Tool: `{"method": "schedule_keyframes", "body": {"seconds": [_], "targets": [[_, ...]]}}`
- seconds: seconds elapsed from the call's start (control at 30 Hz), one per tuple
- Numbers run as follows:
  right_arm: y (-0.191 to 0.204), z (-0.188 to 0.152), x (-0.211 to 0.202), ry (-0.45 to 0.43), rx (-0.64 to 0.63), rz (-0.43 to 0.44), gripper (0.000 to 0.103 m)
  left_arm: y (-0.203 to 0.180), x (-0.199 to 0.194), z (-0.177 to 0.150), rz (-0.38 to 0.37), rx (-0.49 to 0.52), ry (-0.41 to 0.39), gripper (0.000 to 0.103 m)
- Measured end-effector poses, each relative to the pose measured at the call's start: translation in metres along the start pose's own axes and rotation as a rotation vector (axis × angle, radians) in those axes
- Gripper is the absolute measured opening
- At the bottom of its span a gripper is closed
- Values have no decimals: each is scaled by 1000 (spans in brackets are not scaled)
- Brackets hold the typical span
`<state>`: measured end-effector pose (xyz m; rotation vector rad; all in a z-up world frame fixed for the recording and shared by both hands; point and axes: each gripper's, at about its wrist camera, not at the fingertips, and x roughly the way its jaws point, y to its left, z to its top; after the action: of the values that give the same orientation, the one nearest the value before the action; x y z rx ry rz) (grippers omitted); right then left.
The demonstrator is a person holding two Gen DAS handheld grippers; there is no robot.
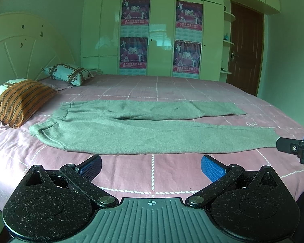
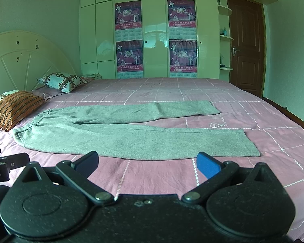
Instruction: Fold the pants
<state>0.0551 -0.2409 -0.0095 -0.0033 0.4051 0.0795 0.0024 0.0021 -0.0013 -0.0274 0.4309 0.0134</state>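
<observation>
Grey pants (image 1: pixel 143 129) lie flat on the pink checked bed (image 1: pixel 152 174), waistband at the left near the pillows, both legs stretched to the right and spread slightly apart. They also show in the right wrist view (image 2: pixel 131 135). My left gripper (image 1: pixel 151 167) is open and empty, just in front of the near leg's edge. My right gripper (image 2: pixel 147 163) is open and empty, in front of the near leg toward its cuff end. The right gripper's tip shows at the right edge of the left wrist view (image 1: pixel 298 147).
Two patterned pillows (image 1: pixel 20 101) lie at the left by the cream headboard (image 1: pixel 20 44). A wardrobe with posters (image 1: pixel 160 34) stands behind the bed. A brown door (image 1: pixel 245 46) is at the right. The bed's right edge (image 2: pixel 293 117) runs near the cuffs.
</observation>
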Motion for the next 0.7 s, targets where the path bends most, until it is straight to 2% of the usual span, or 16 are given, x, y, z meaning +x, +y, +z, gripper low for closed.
{"method": "schedule_keyframes", "body": {"seconds": [0.1,0.27,0.53,0.6,0.7], "targets": [[0,0,0,1,0,16,97,4,2,4,-16,10,0,103],[-5,2,7,-8,9,28,97,24,12,17,2,9,-19,103],[-2,28,50,28,8,59,97,65,60,37,52,-20,15,103],[2,40,66,30,-1,87,92,78,75,42,56,-46,27,103],[8,59,90,38,-22,132,83,102,100,56,66,-35,32,103]]}}
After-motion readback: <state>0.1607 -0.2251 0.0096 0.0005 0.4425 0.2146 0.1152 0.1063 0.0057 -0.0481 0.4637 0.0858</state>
